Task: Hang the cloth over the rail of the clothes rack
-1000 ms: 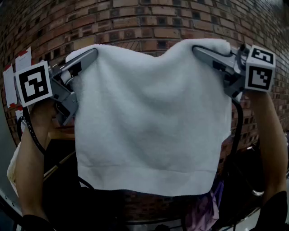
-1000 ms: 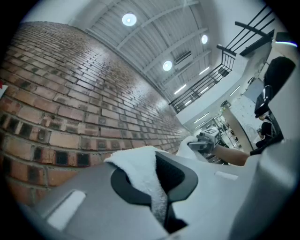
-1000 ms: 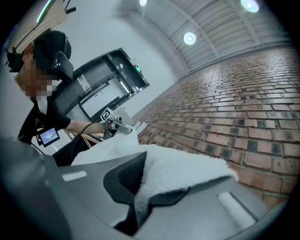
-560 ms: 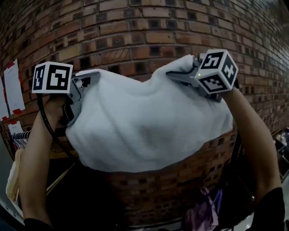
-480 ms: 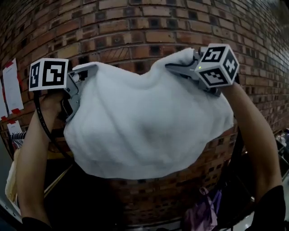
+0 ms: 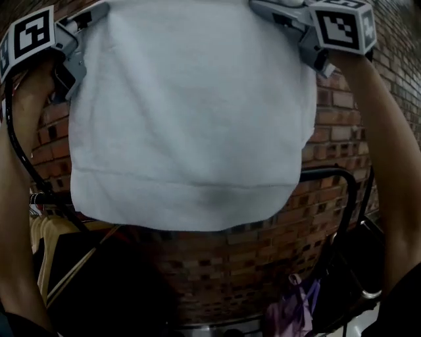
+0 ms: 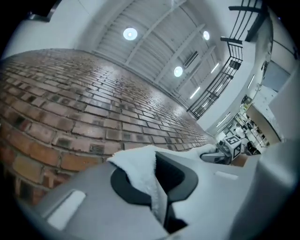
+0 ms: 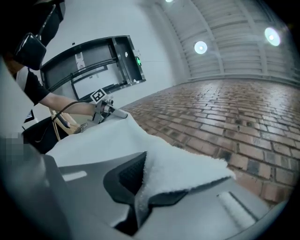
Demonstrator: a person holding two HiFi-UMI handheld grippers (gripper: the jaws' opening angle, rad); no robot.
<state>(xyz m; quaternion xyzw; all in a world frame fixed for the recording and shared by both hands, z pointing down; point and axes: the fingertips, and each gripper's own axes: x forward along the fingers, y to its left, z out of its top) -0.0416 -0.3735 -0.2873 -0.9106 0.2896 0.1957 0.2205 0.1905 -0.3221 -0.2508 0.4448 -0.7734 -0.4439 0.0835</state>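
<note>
A white terry cloth (image 6: 191, 112) hangs spread flat in front of the brick wall, held up high by its two top corners. My left gripper (image 6: 89, 12) is shut on the cloth's left corner (image 7: 140, 164). My right gripper (image 6: 266, 8) is shut on the right corner (image 8: 187, 173). Both sit at the top edge of the head view. The black rail of the clothes rack (image 6: 332, 174) shows below and behind the cloth at the right; another stretch of rail (image 6: 49, 197) peeks out at the left. The cloth's lower hem covers the rail's middle.
A brick wall (image 6: 342, 125) stands close behind the rack. Garments on hangers (image 6: 39, 237) crowd the rail at the lower left. A purple garment (image 6: 293, 306) hangs low at the right. From the left gripper view, the right gripper (image 7: 225, 147) shows across the cloth.
Both grippers have lifted the cloth higher, to the top of the head view. The cloth, bunched and billowing half a second ago, now hangs flat. The rack rail has come into view beneath it.
</note>
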